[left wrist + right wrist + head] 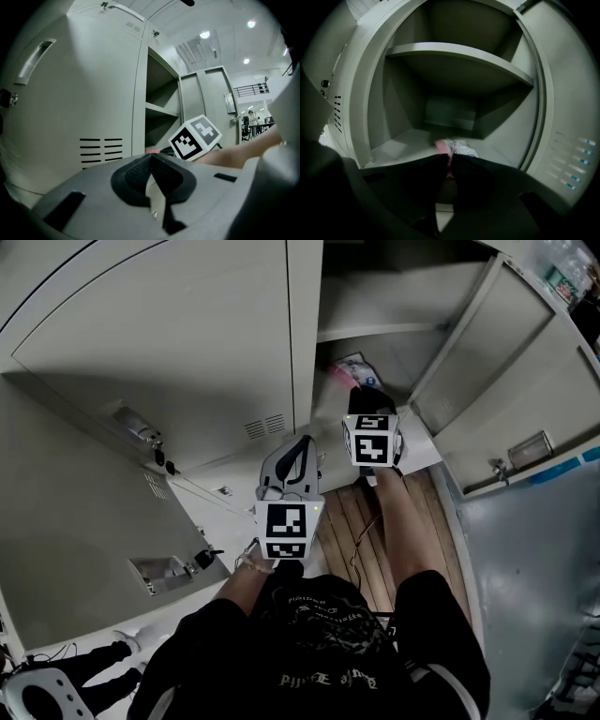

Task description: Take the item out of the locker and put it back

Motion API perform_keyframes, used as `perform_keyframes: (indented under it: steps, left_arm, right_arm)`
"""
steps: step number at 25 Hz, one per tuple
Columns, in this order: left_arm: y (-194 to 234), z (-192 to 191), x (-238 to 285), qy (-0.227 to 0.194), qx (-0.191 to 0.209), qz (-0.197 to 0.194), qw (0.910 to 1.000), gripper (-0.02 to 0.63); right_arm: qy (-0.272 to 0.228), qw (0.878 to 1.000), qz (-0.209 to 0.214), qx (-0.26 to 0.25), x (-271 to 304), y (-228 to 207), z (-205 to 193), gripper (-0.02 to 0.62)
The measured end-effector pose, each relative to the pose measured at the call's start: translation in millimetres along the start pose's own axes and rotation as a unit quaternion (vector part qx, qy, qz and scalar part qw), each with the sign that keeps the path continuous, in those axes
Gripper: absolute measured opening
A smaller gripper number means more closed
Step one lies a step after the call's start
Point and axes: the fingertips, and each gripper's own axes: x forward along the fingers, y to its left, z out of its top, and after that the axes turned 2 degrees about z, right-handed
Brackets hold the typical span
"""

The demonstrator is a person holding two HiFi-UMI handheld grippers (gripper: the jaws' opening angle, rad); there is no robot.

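Pinching the packet point(460, 146) by its pink edge in my right claw point(449, 160), I should move slowly, clear of the locker shelf point(459, 54).

No legible text — only unreadable print on the shirt point(323, 638) and the packet point(351, 371)

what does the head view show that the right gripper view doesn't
Only the head view: the left gripper, the person's arms and the wooden floor. Only the right gripper view: the right gripper with its jaws shut on the packet. Both: the open locker, its shelf and the packet.
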Motion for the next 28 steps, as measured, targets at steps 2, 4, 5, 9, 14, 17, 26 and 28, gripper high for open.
perform_keyframes:
  steps: [2, 4, 5, 9, 14, 17, 26, 28]
  left_arm:
    - [-0.3, -0.6, -0.3, 0.001, 0.000, 0.000, 1.0000, 0.008]
    - [-1.1, -1.5, -0.7, 0.002, -0.001, -0.002, 1.0000, 0.008]
    - [-1.4, -2.1, -0.9, 0.003, -0.002, -0.003, 1.0000, 0.008]
    - [-1.9, -3.8, -1.4, 0.005, -0.001, -0.005, 1.0000, 0.008]
    - [-5.8, -2.0, -5.9, 0.002, -0.004, -0.009, 0.9999, 0.008]
    - [-9.7, 1.6, -11.0, -0.003, -0.006, -0.010, 0.9999, 0.008]
    - [-28.5, 8.0, -43.2, -0.017, -0.012, -0.010, 0.9997, 0.007]
    - [-34.8, 5.0, -55.4, -0.013, -0.013, -0.010, 0.9998, 0.008]
  right_arm:
    - [0.003, 1.000, 0.003, 0.004, 0.7, 0.6, -1.6, 0.034]
    - [0.004, 1.000, 0.009, 0.010, 0.4, 2.4, -3.4, 0.045]
    - [0.004, 1.000, 0.015, 0.015, 0.2, 4.2, -4.4, 0.062]
    - [-0.008, 0.999, 0.043, 0.025, -3.1, 9.8, -0.6, 0.154]
    - [-0.038, 0.998, 0.048, 0.028, -22.4, 8.5, 14.8, 0.199]
    - [-0.056, 0.996, 0.052, 0.036, -38.7, 9.6, 23.8, 0.210]
    - [-0.106, 0.992, 0.059, 0.034, -113.8, 18.3, 41.1, 0.209]
    - [-0.115, 0.991, 0.060, 0.032, -133.5, 23.5, 40.3, 0.209]
